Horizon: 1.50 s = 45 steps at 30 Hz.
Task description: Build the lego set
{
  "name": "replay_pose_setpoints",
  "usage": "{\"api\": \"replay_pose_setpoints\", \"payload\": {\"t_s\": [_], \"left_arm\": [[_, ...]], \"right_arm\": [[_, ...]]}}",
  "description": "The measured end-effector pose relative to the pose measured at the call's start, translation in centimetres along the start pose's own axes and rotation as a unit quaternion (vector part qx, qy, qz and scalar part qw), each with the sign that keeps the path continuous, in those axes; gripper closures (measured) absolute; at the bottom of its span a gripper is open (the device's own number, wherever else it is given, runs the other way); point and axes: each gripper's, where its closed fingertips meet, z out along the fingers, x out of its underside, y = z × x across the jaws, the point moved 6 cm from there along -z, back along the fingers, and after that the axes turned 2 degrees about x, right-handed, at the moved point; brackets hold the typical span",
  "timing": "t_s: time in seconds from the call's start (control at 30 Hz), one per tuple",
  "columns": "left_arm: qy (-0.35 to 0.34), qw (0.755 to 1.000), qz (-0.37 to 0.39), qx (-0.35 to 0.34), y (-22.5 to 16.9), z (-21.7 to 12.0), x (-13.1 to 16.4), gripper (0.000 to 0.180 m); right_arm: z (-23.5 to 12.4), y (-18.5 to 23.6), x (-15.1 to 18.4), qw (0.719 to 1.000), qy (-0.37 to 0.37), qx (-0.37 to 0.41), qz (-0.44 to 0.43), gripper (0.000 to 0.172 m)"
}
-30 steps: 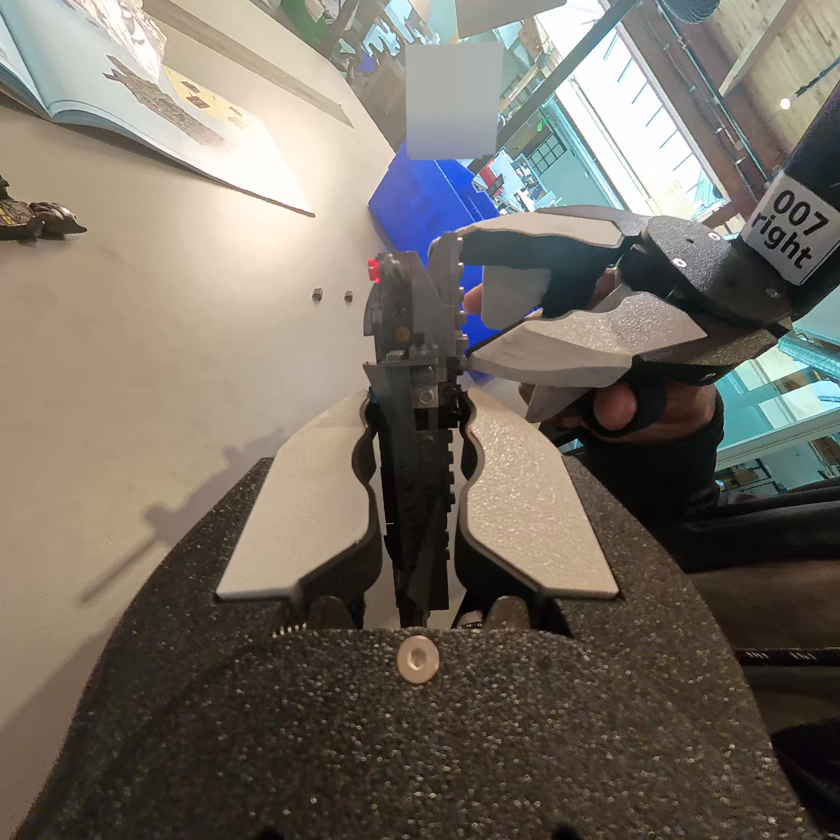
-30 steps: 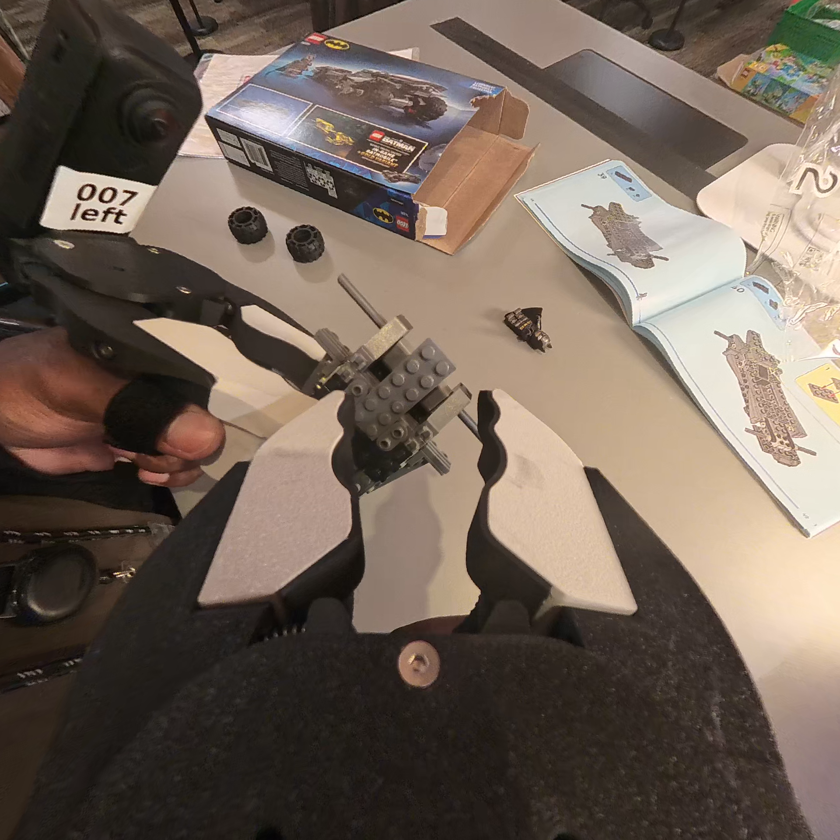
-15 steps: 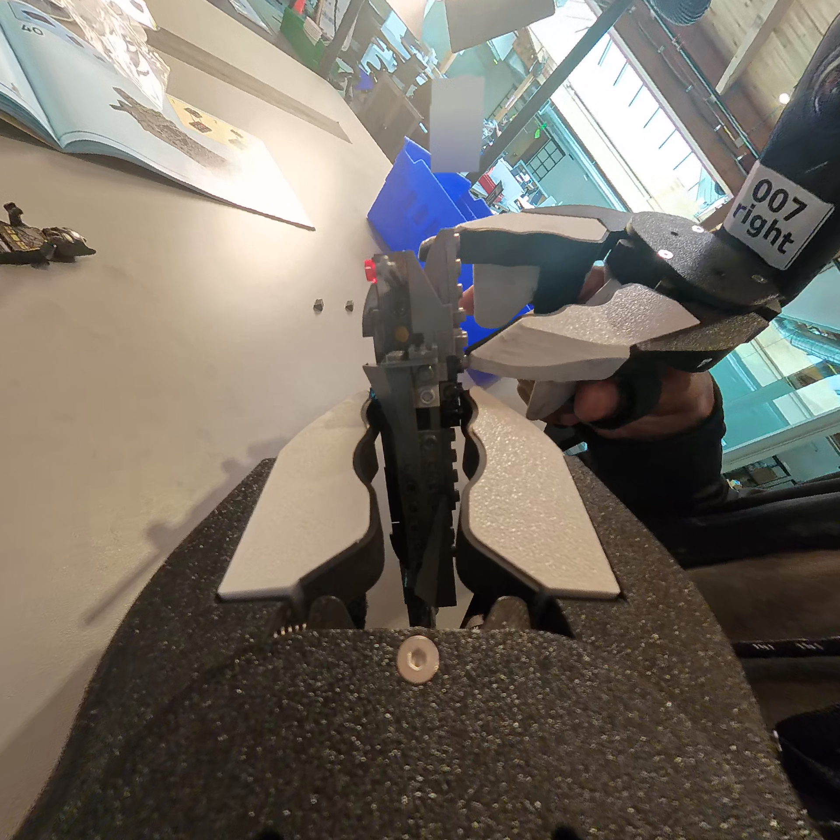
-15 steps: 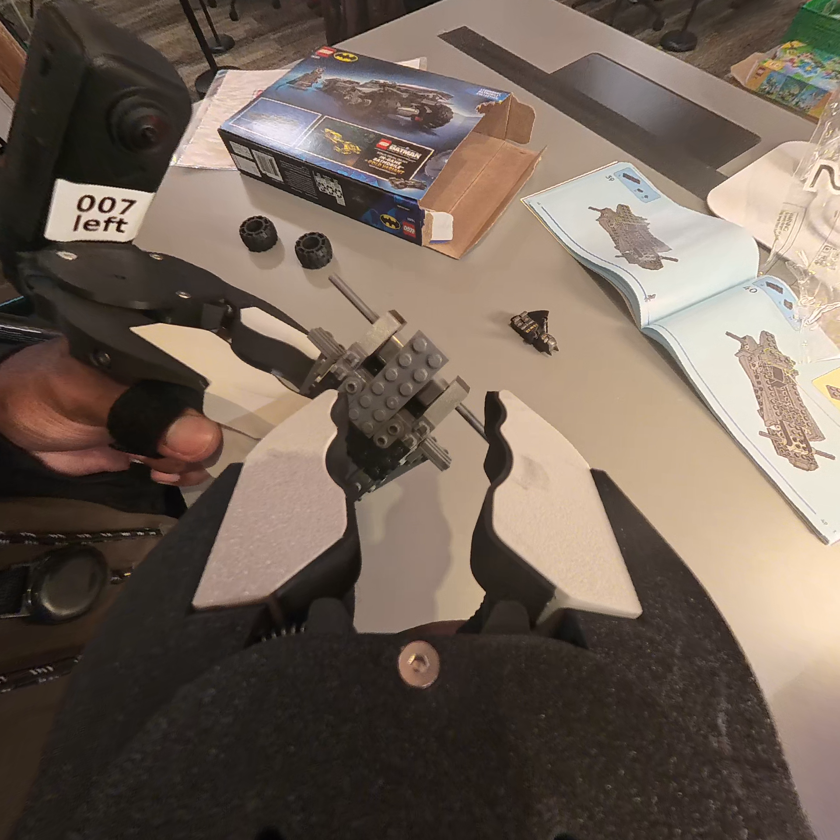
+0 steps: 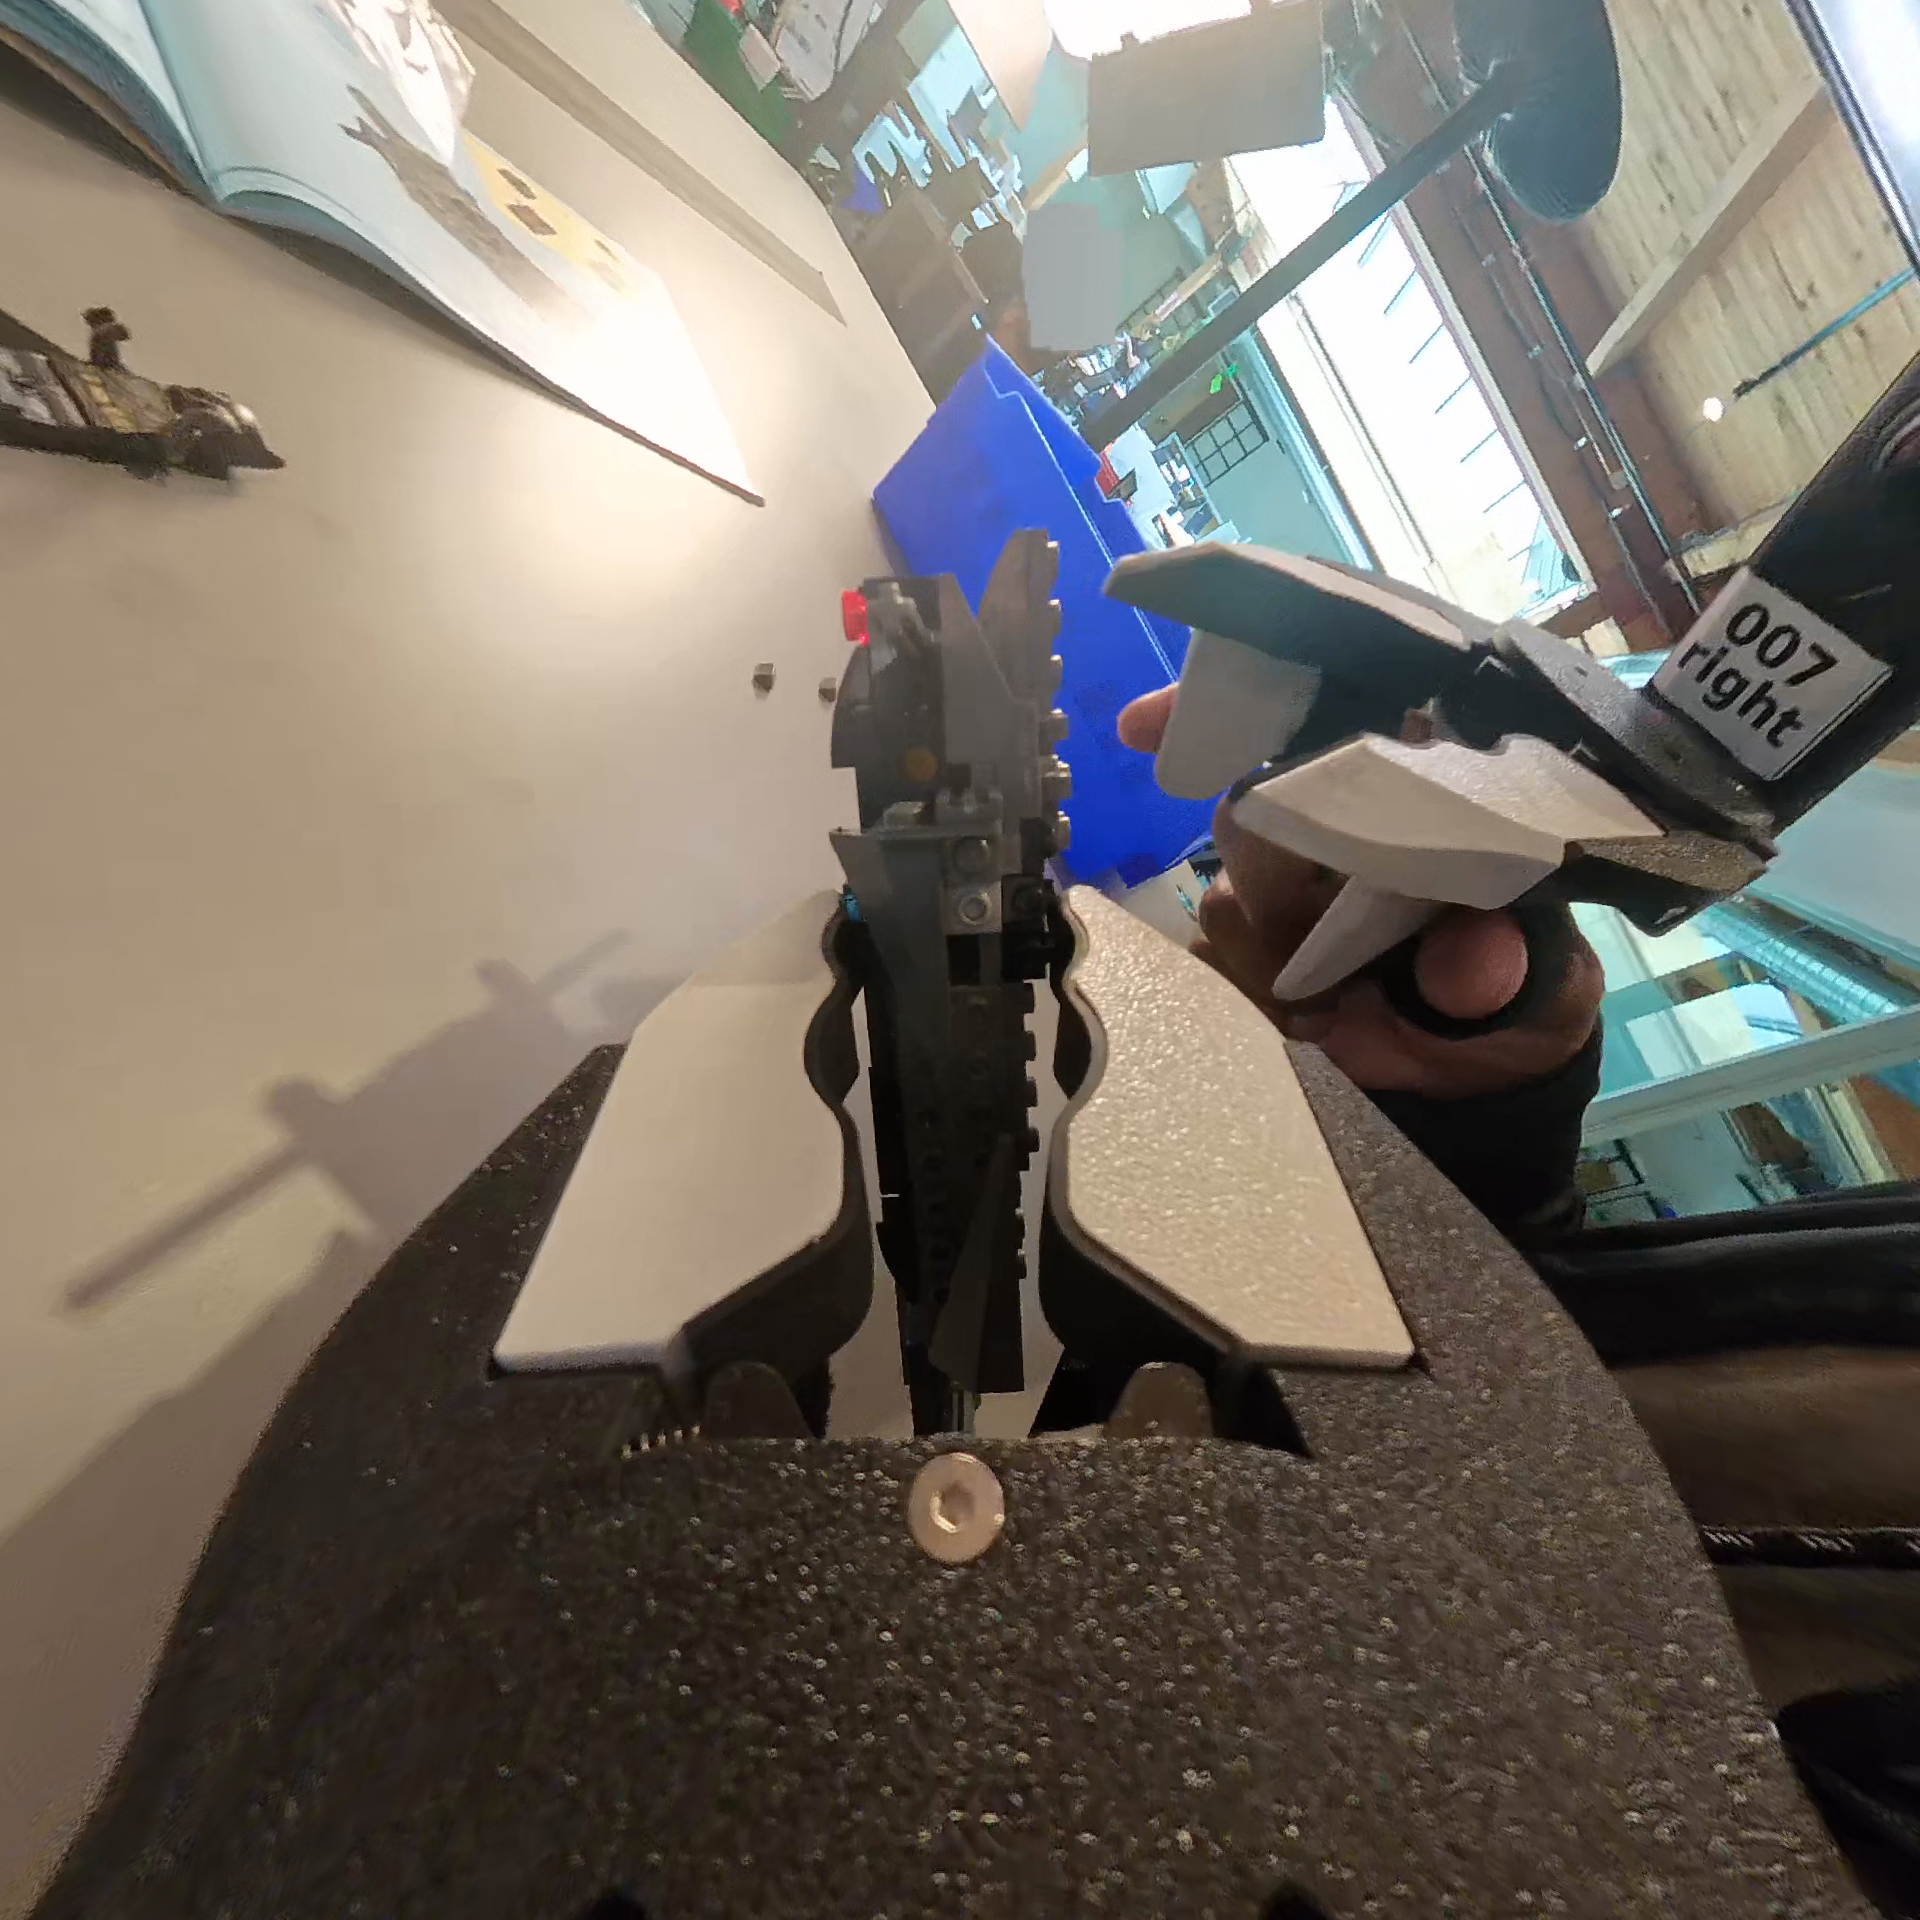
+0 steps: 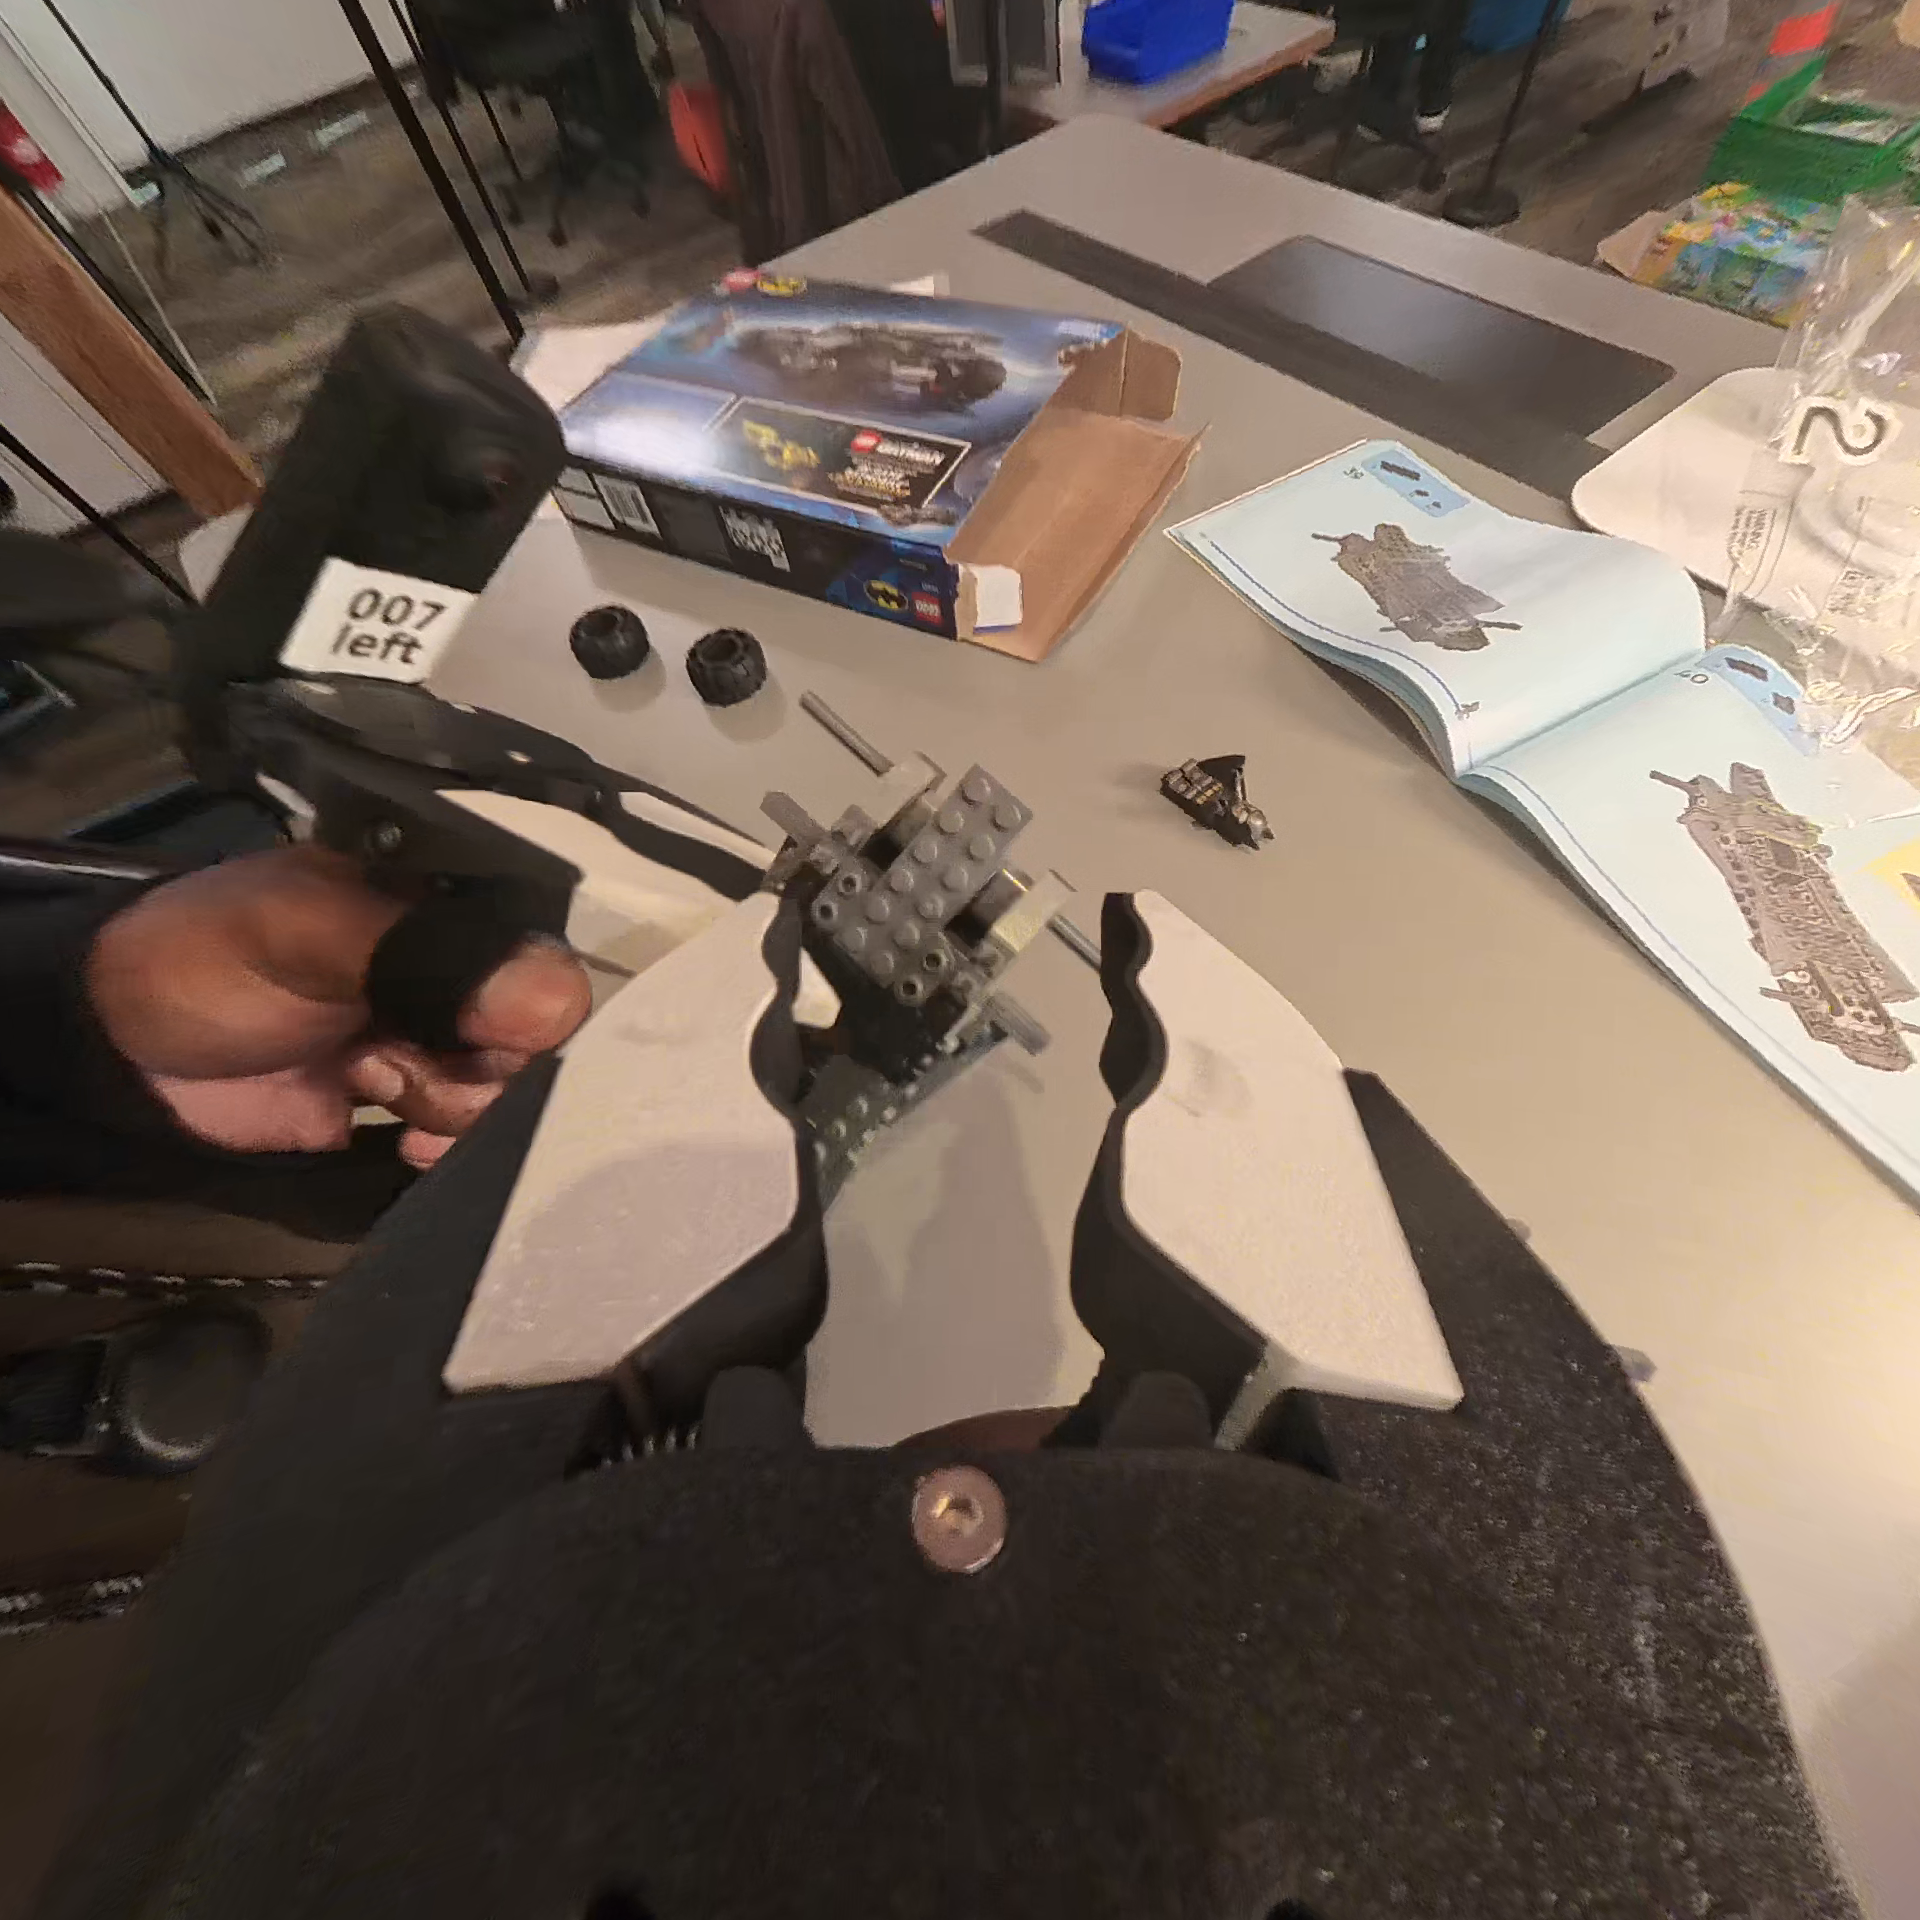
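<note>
Your left gripper [image 5: 951, 914] clamps the grey and black toy-brick assembly [image 5: 951, 790] at the frame's centre, both pads pressed on it. Your right gripper [image 6: 945, 925] stands with jaws apart beside that assembly [image 6: 914, 894], clear of it in the left wrist view. Two black rubber wheels [image 6: 665, 649] lie upper left on the grey table [image 6: 1351, 935]

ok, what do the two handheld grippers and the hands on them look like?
Both grippers, left and right, have speckled black bodies, a silver screw, and pale grey fingers with wavy black inner pads. Each black handle carries a white sticker. Black finger loops and dark sleeves are worn.
</note>
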Motion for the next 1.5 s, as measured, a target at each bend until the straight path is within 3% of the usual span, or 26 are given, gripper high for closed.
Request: {"api": "replay_pose_setpoints", "payload": {"t_s": [0.13, 0.33, 0.47, 0.77, 0.93, 1.17, 1.5], "left_arm": [[-0.008, 0.999, -0.038, 0.011, 1.0, -0.6, -0.1, 0.146], [-0.013, 0.996, -0.080, 0.037, 1.9, -1.3, -0.2, 0.146], [-0.010, 0.994, -0.093, 0.050, 2.2, -1.9, -0.5, 0.146], [0.006, 0.993, -0.094, 0.069, 2.5, -2.9, -0.3, 0.145], [-0.003, 0.991, -0.109, 0.074, 3.4, -2.9, -0.2, 0.145], [-0.030, 0.989, -0.128, 0.064, 4.4, -1.1, -0.9, 0.146], [-0.043, 0.986, -0.157, 0.047, 5.4, 1.7, -0.7, 0.146]], "right_arm": [[-0.8, -2.0, 2.0, 0.999, 0.031, 0.027, 0.019, 0.117], [-0.7, -5.1, 9.0, 0.985, 0.141, 0.071, 0.066, 0.120], [-0.1, -5.3, 11.9, 0.978, 0.163, 0.091, 0.097, 0.121], [0.0, -6.4, 12.7, 0.972, 0.123, 0.149, 0.130, 0.123], [-0.2, -6.9, 12.3, 0.977, 0.095, 0.144, 0.127, 0.122], [0.4, -9.5, 11.2, 0.986, 0.078, 0.115, 0.093, 0.122], [-1.4, -14.6, 11.8, 0.979, 0.103, 0.160, 0.075, 0.122]]}}
